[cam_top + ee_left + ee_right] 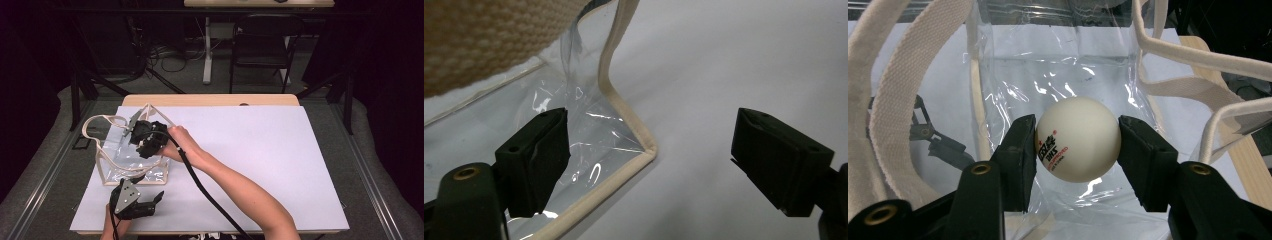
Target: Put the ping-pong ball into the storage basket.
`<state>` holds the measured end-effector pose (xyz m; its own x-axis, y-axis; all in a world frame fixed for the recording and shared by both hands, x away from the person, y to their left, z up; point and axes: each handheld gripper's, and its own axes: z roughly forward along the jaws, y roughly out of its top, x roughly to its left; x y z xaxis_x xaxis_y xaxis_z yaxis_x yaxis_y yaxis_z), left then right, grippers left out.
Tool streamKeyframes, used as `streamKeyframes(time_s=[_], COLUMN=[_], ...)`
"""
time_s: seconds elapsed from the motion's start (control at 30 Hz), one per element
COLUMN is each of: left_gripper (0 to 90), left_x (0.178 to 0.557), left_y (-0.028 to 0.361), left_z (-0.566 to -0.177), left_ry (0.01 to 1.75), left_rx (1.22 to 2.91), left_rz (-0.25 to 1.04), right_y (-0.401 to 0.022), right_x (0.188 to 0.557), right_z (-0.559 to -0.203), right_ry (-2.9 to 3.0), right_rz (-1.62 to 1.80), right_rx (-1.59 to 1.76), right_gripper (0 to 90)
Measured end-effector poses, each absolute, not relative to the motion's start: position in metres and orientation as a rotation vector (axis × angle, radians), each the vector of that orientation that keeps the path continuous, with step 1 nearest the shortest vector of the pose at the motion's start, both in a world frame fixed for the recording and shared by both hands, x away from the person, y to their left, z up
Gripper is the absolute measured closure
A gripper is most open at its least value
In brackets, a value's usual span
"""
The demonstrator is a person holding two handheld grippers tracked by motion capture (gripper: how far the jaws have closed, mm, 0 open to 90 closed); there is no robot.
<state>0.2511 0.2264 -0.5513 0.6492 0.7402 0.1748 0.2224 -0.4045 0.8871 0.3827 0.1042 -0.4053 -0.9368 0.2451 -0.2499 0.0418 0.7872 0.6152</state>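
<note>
Clear plastic bag (131,159) with cream trim lies on the white sheet (260,165); its corner sits by one finger of the left gripper (651,165), whose jaws gape wide, holding nothing. Further right, the right gripper (1077,145) pinches a white ball (1078,145) between its fingers, inside the bag's mouth.

I see the bag (1058,75) as clear, glossy plastic film, creased and throwing bright glints, edged in cream cloth binding with a rough woven webbing strap (903,95). The ball (1079,139) in my right tongs (1078,150) looks smooth, matt white plastic with red print. Both pairs of tongs, the left tongs (649,160) too, are matt black plastic with brass-coloured metal eyelets. The desk (260,150) carries a smooth, matt white sheet; pale wood shows along its far edge
</note>
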Motion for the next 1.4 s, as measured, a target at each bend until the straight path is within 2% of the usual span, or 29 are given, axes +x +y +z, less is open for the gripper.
streamKeyframes(time_s=[0.6,0.73,1.07,1.17,1.4], left_gripper=[16.1,16.0,16.1,16.0,16.1], left_x=[0.251,0.251,0.252,0.252,0.253], left_y=[0.227,0.226,0.225,0.224,0.223], left_z=[-0.551,-0.551,-0.551,-0.551,-0.551], left_ry=[0.755,0.755,0.753,0.757,0.753], left_rx=[1.948,1.948,1.947,1.948,1.946], left_rz=[0.706,0.706,0.705,0.708,0.705], right_y=[0.104,0.101,0.085,0.08,0.066], right_x=[0.38,0.381,0.384,0.383,0.382], right_z=[-0.406,-0.403,-0.396,-0.392,-0.381], right_ry=[2.709,2.713,2.71,2.7,2.659], right_rz=[0.865,0.87,0.987,1.023,1.098], right_rx=[0.205,0.212,0.266,0.266,0.285], right_gripper=[49.0,43.1,19.1,14.6,12.6])
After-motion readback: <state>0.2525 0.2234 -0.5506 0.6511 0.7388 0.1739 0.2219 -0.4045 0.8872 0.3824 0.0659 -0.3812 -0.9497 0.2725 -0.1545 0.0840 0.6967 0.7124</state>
